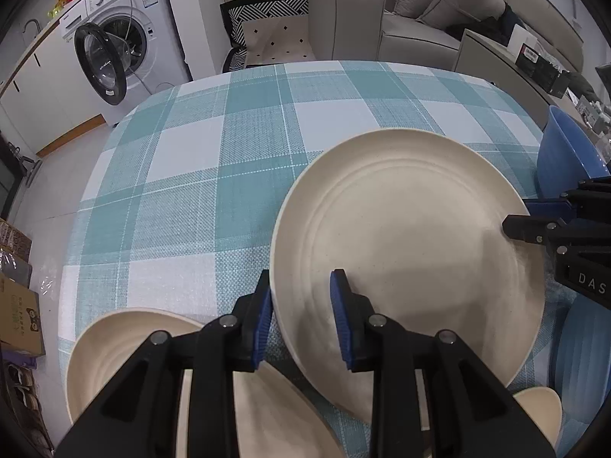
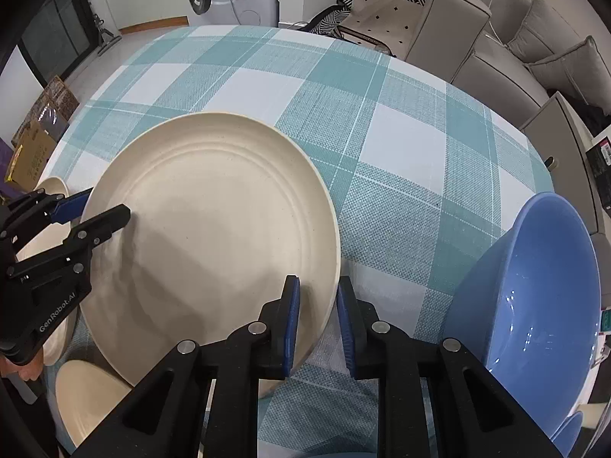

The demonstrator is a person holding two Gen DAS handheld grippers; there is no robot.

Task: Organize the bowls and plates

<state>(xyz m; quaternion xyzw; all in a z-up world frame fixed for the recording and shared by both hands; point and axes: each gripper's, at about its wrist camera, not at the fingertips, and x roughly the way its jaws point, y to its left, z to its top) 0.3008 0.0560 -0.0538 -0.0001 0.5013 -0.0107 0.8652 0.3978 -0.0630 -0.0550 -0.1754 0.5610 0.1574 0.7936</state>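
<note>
Near the tabletop's (image 1: 214, 145) front edge, the left gripper (image 1: 301, 320) and right gripper (image 2: 315, 320) each have jaws clamped narrow on opposite rims of the plate (image 1: 401, 236). A bowl (image 2: 534, 286) stands beside its right edge.

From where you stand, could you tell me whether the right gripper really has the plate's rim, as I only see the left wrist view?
Observer: Yes, the right gripper has the cream plate by its rim, one pad over the plate and one outside the edge.
Operator: Is the blue bowl in its way?
Observer: No, the blue bowl is empty and stands apart from the plate, on the right.
Operator: How does my left gripper look from there?
Observer: The left gripper has one finger on the plate's top and its blue pad under the rim.
</note>
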